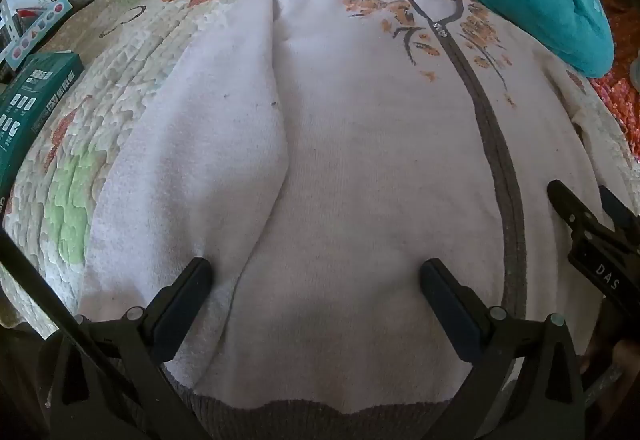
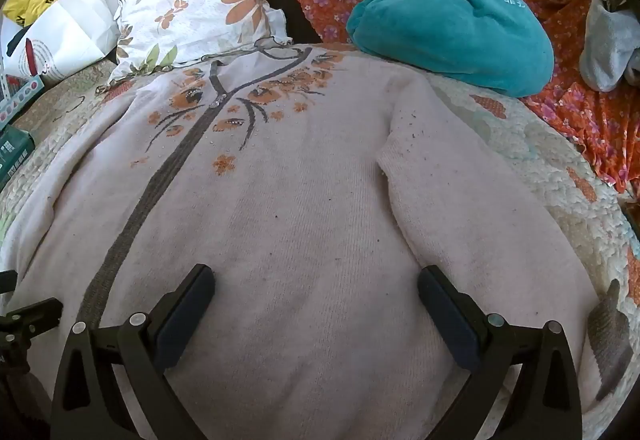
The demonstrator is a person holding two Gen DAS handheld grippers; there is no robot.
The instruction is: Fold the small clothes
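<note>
A pale pink knitted cardigan with a grey zip band and orange flower embroidery point(image 2: 304, 208) lies front-up on the quilted floral bedspread point(image 2: 560, 168), collar towards the white flowered pillow point(image 2: 192, 8) and ribbed grey hem nearest the person. Both sleeves lie alongside the body: one point(image 1: 188, 176) down its left edge, the other point(image 2: 472, 216) down its right. To my eye the folding has barely started; the garment is laid out and the tools are only lining up over its lower half.

The left gripper point(image 1: 316, 280) hangs just above the hem end, jaws spread as wide as they go, nothing between them, straddling the seam where sleeve meets body. The right gripper point(image 2: 316, 288) is likewise fully spread and empty, poised over the lower front just right of the zip band.

The next move probably calls for each tool to drop, pinch a side edge or sleeve, and carry it in over the middle. A rolled teal fleece towel point(image 2: 452, 24) sits by the far shoulder, well clear of that sweep.
</note>
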